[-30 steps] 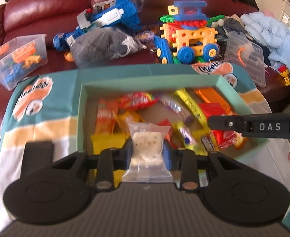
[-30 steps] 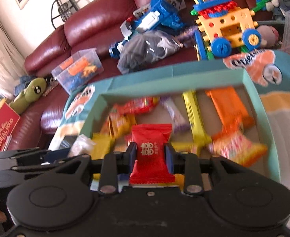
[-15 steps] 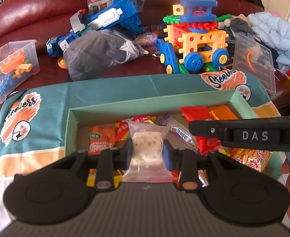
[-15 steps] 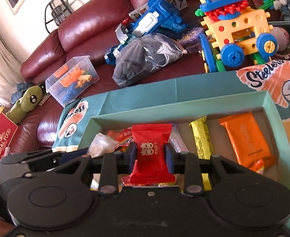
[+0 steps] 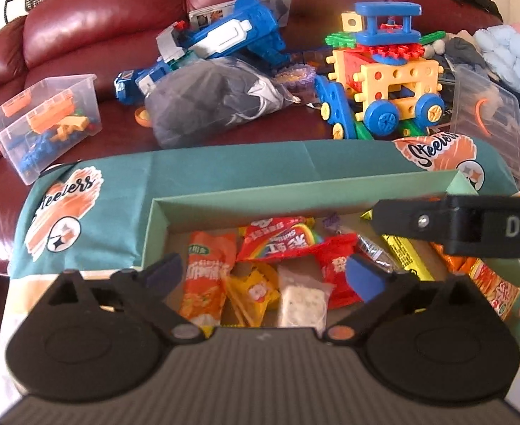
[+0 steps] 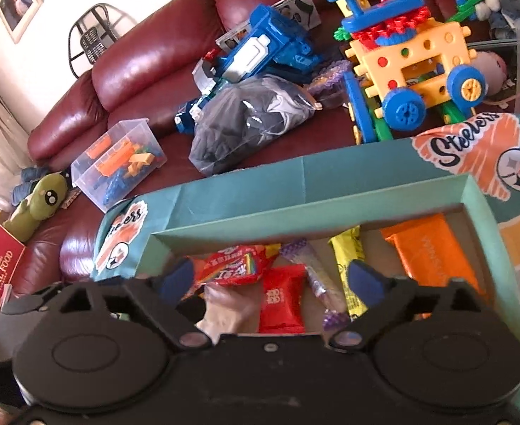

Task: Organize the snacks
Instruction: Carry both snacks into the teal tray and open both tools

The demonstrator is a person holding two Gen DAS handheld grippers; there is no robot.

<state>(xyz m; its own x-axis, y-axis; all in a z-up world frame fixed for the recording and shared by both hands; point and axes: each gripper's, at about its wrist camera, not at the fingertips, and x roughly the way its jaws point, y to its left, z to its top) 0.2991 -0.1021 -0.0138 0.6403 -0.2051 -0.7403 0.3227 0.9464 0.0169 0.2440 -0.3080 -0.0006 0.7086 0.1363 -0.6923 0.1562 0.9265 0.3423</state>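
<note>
Left gripper (image 5: 263, 276) fingers opening, wide apart, nothing pressed between them; clear white-snack packet (image 5: 300, 301) lies loose in the green box (image 5: 295, 194), lower centre of left wrist frame. Right gripper (image 6: 272, 279) fingers also opening, wide; red packet (image 6: 282, 299) lies flat on the box floor between them, untouched. Box (image 6: 331, 219) sits on the teal-clothed bench (image 5: 224, 166), centre frame. Other snacks around: rainbow candy bag (image 5: 277, 244), yellow bar (image 6: 348, 265), orange pack (image 6: 433, 251).
</note>
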